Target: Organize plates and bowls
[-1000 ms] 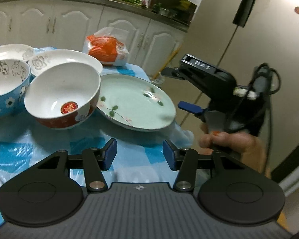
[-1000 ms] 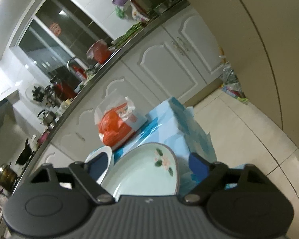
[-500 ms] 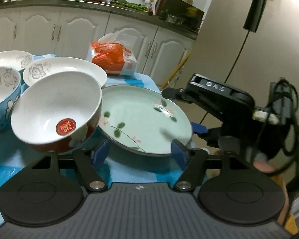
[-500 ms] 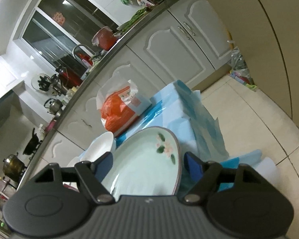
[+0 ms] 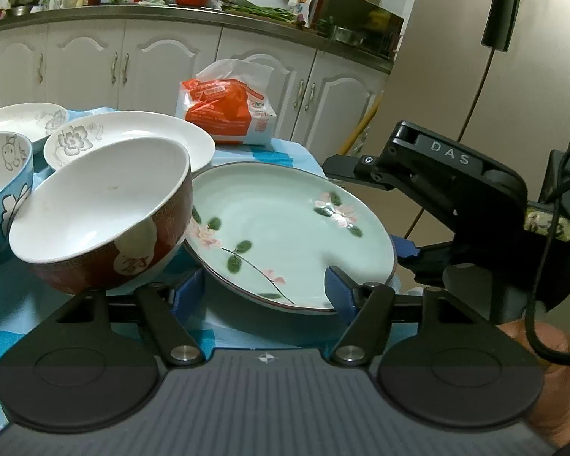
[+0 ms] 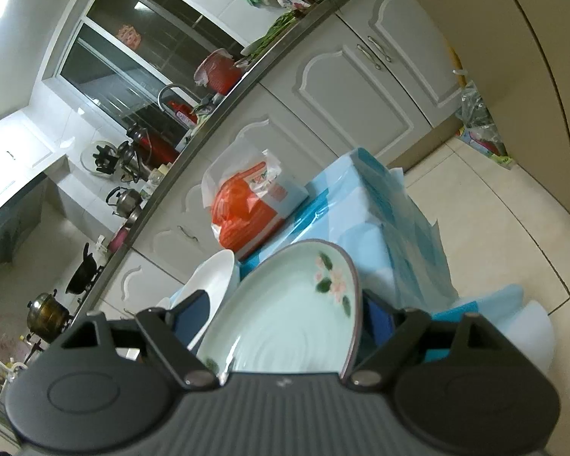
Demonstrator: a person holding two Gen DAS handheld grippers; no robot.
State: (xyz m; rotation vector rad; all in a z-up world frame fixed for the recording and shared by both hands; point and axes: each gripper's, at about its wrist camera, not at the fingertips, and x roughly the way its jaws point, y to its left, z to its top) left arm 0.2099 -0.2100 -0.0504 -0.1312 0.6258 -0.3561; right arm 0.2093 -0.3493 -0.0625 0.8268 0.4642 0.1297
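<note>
Only from the left wrist: red bowl [image 5: 106, 224] beside green plate [image 5: 285, 228]; both grippers [image 5: 264, 292] [image 6: 285, 315] gape.

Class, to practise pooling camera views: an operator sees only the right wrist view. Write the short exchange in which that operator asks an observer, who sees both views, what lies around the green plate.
Operator: I see the green plate and the edge of a white one. Any bowls nearby?
Observer: Yes. A red bowl stands tilted right beside the green plate, on the side away from you.
Operator: Where are the left tongs?
Observer: The left tongs are at the plate's near rim, with the rim between them. They are closing, and the pads are not yet pressing on it.
</note>
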